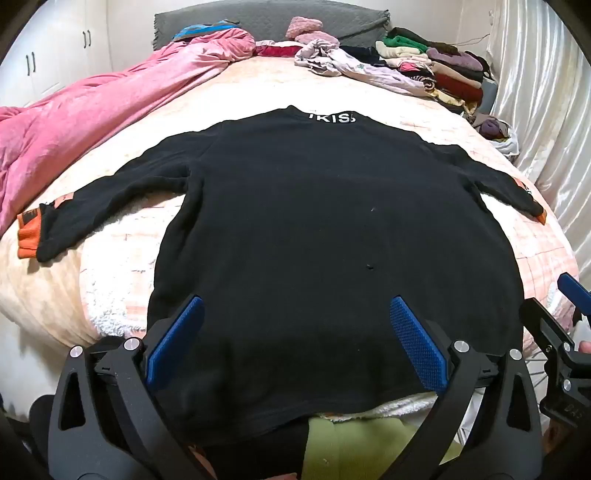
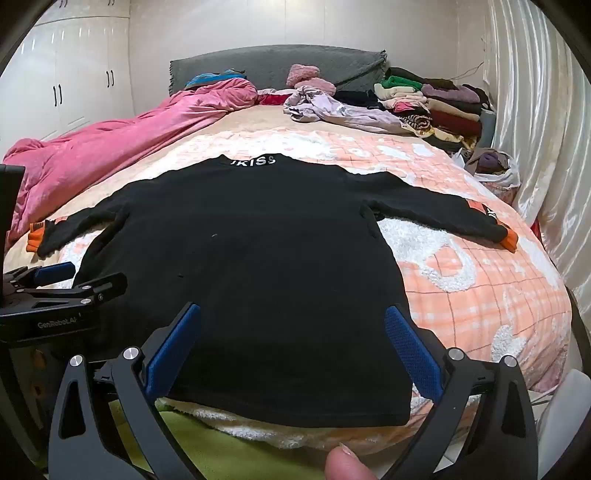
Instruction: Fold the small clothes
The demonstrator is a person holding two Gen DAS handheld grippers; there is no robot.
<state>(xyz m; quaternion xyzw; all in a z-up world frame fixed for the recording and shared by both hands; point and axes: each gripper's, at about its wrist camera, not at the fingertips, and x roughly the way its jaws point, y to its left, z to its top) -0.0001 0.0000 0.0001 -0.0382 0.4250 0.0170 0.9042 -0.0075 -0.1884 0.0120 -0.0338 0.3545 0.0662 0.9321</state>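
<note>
A black long-sleeved top [image 1: 317, 236] with orange cuffs and white letters at the collar lies spread flat, back up, on the bed, sleeves out to both sides. It also shows in the right wrist view [image 2: 251, 266]. My left gripper [image 1: 295, 306] is open above the hem, left of centre. My right gripper [image 2: 291, 317] is open above the hem's right part. Neither holds anything. The right gripper also shows at the edge of the left wrist view [image 1: 565, 325], and the left gripper at the edge of the right wrist view [image 2: 55, 288].
A pink duvet [image 1: 92, 122] is bunched along the left of the bed. A crumpled lilac garment [image 1: 340, 59] and stacks of folded clothes [image 1: 436, 66] lie near the grey headboard [image 1: 266, 18]. A peach checked blanket [image 2: 480, 280] covers the bed. A curtain [image 2: 535, 129] hangs at the right.
</note>
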